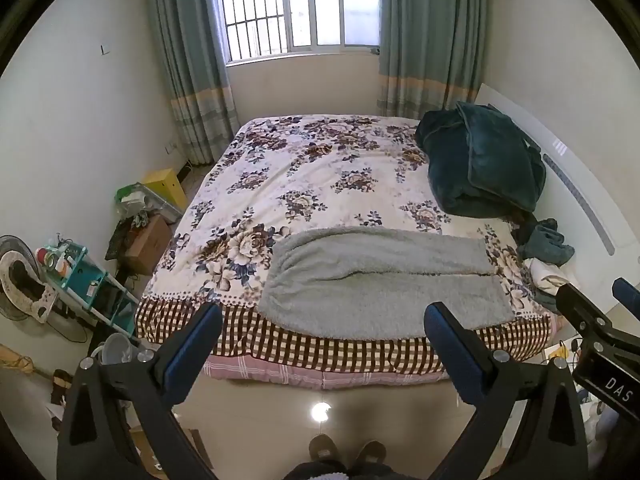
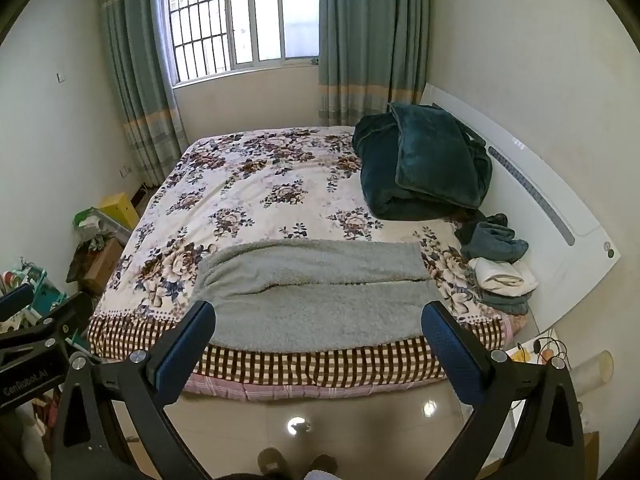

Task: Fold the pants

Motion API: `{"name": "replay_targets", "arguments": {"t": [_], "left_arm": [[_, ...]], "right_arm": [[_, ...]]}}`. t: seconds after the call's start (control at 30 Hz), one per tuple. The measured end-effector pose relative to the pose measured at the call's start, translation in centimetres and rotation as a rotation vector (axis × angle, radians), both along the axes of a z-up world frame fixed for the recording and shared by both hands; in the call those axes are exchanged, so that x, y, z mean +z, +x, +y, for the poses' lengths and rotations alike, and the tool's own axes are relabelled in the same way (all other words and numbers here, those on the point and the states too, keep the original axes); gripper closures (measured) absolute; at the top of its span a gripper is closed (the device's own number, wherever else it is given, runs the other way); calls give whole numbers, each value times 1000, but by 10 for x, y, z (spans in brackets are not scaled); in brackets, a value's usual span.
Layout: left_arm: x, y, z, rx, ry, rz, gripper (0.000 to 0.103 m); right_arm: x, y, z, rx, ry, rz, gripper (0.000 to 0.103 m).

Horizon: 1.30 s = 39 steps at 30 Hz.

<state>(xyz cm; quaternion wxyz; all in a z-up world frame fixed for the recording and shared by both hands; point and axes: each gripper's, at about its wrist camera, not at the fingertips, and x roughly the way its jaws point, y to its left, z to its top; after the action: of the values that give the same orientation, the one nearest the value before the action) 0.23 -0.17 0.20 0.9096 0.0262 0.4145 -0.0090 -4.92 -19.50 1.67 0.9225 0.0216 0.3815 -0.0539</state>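
Observation:
Grey fleece pants [image 1: 380,280] [image 2: 316,292] lie flat along the near edge of the bed, waist to the left, the two legs stretched side by side to the right. My left gripper [image 1: 324,316] hangs open in front of the bed edge, short of the pants, with nothing between its blue pads. My right gripper [image 2: 318,314] is open too, held off the same edge, its fingers framing the pants. Each gripper shows at the border of the other's view, the right gripper [image 1: 600,320] on the right and the left gripper [image 2: 40,320] on the left.
The bed carries a floral cover [image 1: 320,176] with a checked border. A dark green blanket [image 1: 480,168] is piled at the headboard side, with small folded clothes [image 2: 500,264] near it. Cluttered shelves and boxes [image 1: 88,276] line the left wall. A person's slippered feet [image 1: 344,448] stand on the tiled floor.

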Motion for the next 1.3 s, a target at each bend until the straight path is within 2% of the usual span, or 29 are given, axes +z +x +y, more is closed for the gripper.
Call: {"name": "replay_targets", "arguments": {"t": [0.3,0.83,1.2,1.3], "left_arm": [[1,1,-1,0,-3,-3,0],[1,1,0,0,-8,-8,0],[8,3,-5,-1,-12,-11,0],[21,4,-22,-3,-11,-14,0]], "right_arm": [[13,2,-2,12,4,-2,0],[13,1,3,15,5,-5,0],[15,-6,2,15,4,-8,0],[15,-6,1,16,3,-8,0]]}}
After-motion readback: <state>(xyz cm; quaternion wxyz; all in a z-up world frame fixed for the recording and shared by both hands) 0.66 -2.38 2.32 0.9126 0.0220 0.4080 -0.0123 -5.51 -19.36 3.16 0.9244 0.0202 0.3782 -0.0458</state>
